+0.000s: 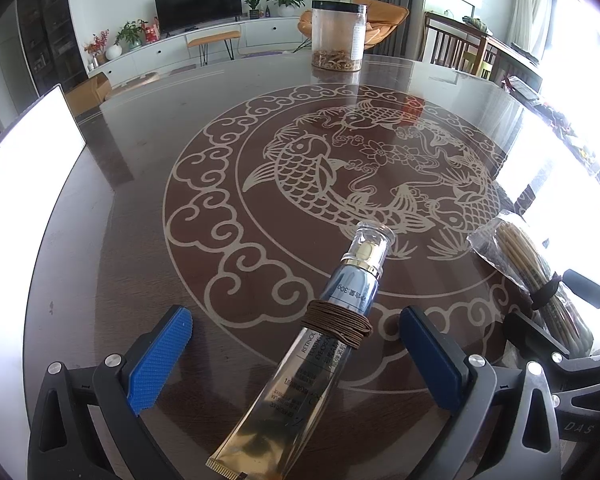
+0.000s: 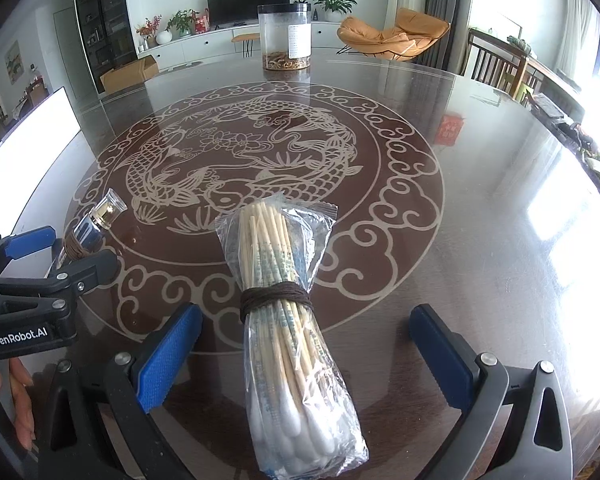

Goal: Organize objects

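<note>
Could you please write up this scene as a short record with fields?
surface: round glass-topped table with a fish pattern
left gripper: open, astride the cream tube, pads clear of it
cream tube: lying flat, clear cap pointing away, brown cord wound round it
right gripper: open, astride the cotton swab bag
cotton swab bag: lying flat, tied with brown cord
far side: clear jar, black lid, upright
</note>
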`<state>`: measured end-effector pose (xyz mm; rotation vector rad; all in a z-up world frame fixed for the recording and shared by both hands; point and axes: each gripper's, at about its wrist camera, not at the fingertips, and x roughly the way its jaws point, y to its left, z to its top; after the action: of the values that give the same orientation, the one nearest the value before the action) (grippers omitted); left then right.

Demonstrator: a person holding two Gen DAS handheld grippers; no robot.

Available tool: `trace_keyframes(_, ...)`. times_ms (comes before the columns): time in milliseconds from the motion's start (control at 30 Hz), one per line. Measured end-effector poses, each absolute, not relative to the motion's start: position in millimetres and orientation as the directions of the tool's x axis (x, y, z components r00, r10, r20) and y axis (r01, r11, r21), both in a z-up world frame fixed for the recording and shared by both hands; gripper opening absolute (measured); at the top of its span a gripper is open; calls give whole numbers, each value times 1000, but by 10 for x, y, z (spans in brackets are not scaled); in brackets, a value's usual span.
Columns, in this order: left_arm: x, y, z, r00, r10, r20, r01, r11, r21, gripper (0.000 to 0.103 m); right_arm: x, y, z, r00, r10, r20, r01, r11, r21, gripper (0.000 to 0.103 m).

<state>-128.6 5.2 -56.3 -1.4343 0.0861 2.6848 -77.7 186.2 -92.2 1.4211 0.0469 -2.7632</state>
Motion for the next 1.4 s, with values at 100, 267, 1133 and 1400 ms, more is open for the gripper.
trace_keyframes(100,-1304,28,-561,-552,58,-832,-112,-994,5,103,-770,1865,-927,-581,-16,-814,44,-999,-11,103)
trace_keyframes(267,-1299,31,-562,-553,58,-831,-112,-994,5,103,-774,1864,-924,-581,-16,-814,44,-999,-11,103)
trace_keyframes(1133,-1296,18,-574,-553,59,-831,-112,-994,4,103,-772,1863,-922,-581,-16,-814,44,-999,-12,103)
trace_keyframes(1400,-1296,17,-576,-553,60,-831,-112,-994,3,103,-773,1863,-920,-581,-16,-814,44,-999,-12,103)
